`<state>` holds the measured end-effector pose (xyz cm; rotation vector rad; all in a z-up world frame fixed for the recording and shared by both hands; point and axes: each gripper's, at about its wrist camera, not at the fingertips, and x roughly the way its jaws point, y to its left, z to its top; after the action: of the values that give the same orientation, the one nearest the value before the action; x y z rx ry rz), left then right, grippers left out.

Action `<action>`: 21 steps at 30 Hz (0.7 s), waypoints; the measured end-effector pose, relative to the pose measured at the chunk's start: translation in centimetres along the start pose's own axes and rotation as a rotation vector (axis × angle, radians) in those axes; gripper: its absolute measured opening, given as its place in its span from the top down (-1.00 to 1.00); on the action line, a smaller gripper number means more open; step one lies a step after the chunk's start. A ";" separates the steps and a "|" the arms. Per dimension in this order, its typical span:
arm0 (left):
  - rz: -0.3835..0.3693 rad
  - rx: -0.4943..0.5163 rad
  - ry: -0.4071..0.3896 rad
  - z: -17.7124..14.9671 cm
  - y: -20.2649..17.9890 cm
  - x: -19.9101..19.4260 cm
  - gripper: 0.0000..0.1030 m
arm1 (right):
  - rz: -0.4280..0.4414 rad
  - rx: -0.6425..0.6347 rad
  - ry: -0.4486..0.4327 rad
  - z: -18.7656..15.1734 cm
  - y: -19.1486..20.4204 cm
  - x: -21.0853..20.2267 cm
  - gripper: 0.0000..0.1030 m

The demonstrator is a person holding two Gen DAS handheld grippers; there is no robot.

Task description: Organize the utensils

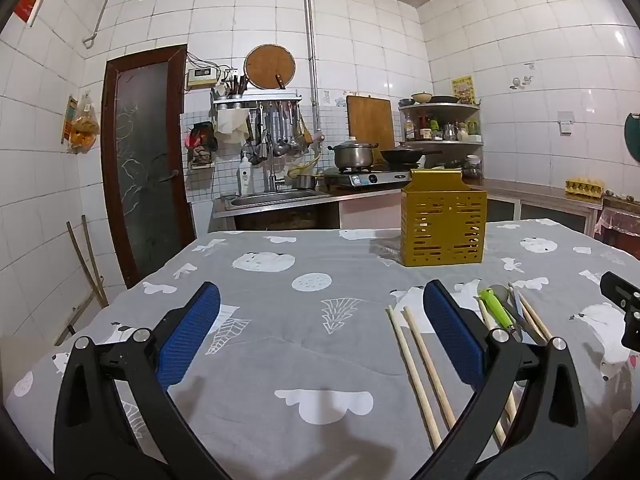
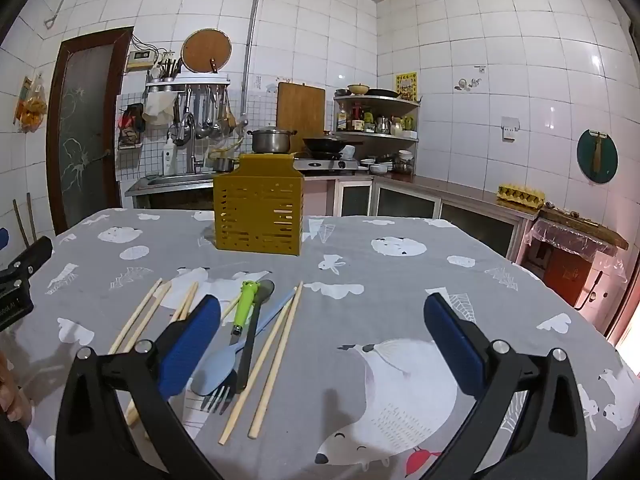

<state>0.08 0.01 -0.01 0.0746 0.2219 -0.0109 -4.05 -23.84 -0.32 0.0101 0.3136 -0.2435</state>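
Right up close, left gripper (image 1: 320, 332) spread wide with nothing between the blue pads (image 1: 188, 340), hovering over bare grey printed tablecloth (image 1: 280, 360). Right gripper (image 2: 320, 336) likewise gaping, nothing clamped, held low above the cloth beside the pile.

Just past the right gripper's left pad, a scatter of utensils lying flat on the cloth: a pair of wooden chopsticks (image 2: 272, 364) angled side by side at the right of the heap, a black fork (image 2: 246, 356) with tines pointing near, a pale blue spoon (image 2: 216, 364) crossing beneath it, bowl toward the camera. Resting on top, a green-handled peeler (image 2: 246, 306), tilted away. More chopsticks (image 2: 140, 314) further left, partly hidden behind the pad. Seen from the left wrist, two of those sticks (image 1: 420, 372) lying just inside the right-hand pad, the rest of the heap beyond it.

Farther back, upright on the table and well apart from the pile, the yellow slotted utensil holder (image 2: 258, 216).

Beyond, sink (image 1: 272, 198), pot on the stove (image 1: 354, 156), white tiled wall.
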 end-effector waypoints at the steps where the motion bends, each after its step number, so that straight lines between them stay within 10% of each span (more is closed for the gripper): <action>1: -0.001 0.000 0.000 0.0 0.0 0.0 -0.91 | 0.000 0.001 -0.001 0.0 -0.1 0.0 -0.93; 21: -0.023 0.003 -0.011 0.1 -0.1 -0.2 -0.91 | -0.002 0.025 -0.001 -0.1 -0.8 -0.1 -0.93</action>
<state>-0.12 -0.09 0.15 0.0749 0.2117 -0.0342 -4.37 -24.55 -0.40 0.0342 0.3096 -0.2491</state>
